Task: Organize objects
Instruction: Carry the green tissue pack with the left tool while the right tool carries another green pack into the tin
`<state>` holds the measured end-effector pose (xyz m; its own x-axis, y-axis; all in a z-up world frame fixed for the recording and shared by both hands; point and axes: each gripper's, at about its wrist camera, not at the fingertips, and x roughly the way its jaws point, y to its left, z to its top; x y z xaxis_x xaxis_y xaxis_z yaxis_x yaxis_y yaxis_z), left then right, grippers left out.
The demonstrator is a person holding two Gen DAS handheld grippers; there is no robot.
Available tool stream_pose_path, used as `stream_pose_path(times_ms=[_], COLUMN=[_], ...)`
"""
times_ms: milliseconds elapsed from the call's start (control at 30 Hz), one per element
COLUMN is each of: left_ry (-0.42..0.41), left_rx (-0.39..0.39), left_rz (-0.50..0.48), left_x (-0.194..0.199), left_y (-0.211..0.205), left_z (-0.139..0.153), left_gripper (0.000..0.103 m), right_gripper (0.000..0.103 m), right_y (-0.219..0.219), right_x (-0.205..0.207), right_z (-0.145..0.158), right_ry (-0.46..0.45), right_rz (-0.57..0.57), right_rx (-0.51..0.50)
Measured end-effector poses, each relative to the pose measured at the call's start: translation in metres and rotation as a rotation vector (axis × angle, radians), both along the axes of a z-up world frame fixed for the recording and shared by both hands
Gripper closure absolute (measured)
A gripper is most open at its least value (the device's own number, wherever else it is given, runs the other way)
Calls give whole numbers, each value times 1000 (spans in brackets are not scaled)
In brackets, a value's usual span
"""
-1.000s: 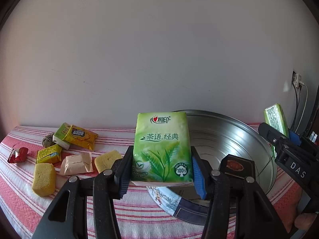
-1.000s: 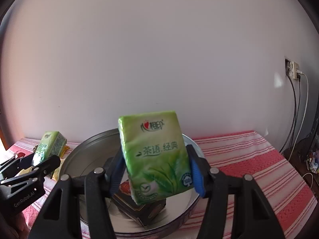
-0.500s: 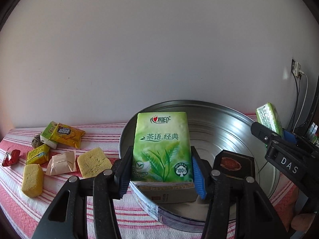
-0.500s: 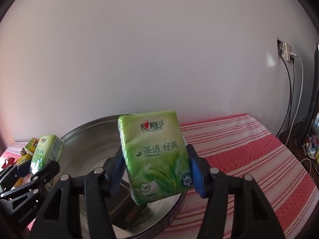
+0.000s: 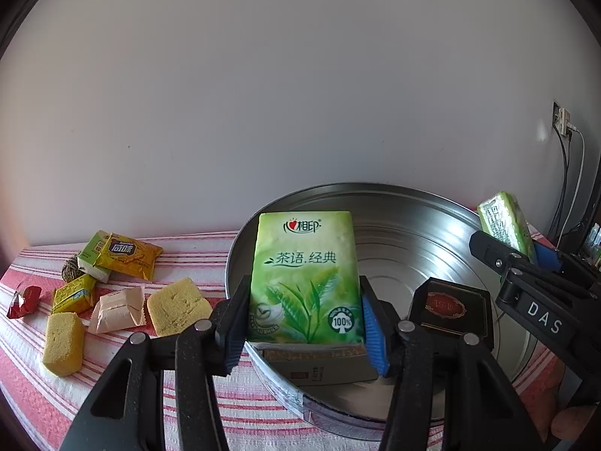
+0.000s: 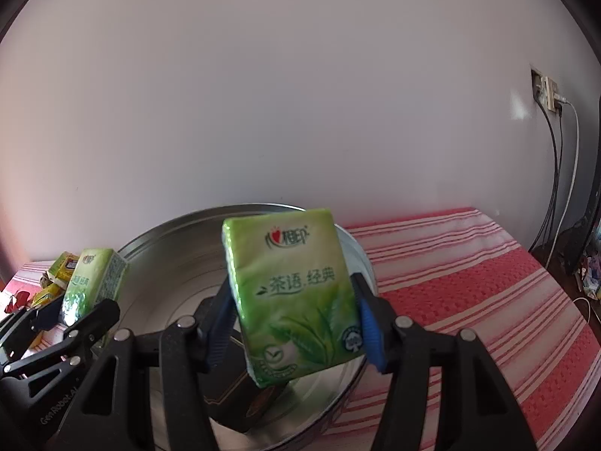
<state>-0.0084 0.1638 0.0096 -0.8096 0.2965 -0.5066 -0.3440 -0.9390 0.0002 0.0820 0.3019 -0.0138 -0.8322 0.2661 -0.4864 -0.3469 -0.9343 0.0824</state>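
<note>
My left gripper point(image 5: 305, 332) is shut on a green tissue pack point(image 5: 305, 274), held upright over the near left rim of a round metal tin point(image 5: 413, 203). My right gripper point(image 6: 296, 332) is shut on a second green tissue pack point(image 6: 293, 293), tilted, over the tin's right side point(image 6: 169, 233). Each gripper with its pack also shows in the other view: the right one point(image 5: 505, 225) and the left one point(image 6: 92, 282). A black box with a red label point(image 5: 449, 306) and a grey box point(image 5: 319, 364) lie in the tin.
On the red striped cloth point(image 6: 469, 293) left of the tin lie two yellow sponges point(image 5: 176, 306), a beige packet point(image 5: 118, 310), a yellow snack packet point(image 5: 129, 253), small green-yellow packets point(image 5: 73, 295), a red candy point(image 5: 24, 300) and a twine ball point(image 5: 71, 268). Cables hang at the right wall point(image 6: 559, 173).
Both grippers have moved with their tissue packs further over the tin. The left pack now sits lower, over the tin's near left rim; both grips are unchanged.
</note>
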Motion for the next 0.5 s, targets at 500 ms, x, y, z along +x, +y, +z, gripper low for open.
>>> stream_pose_path(times_ms=[500], left_ry=[16], left_rx=[31], left_rz=[-11], left_x=[8], left_y=[-6], left_z=[11], left_gripper=[20], right_gripper=[25], right_y=[-7], right_x=[-1], right_z=[3], right_ry=[28], right_rz=[28], right_rx=[-17])
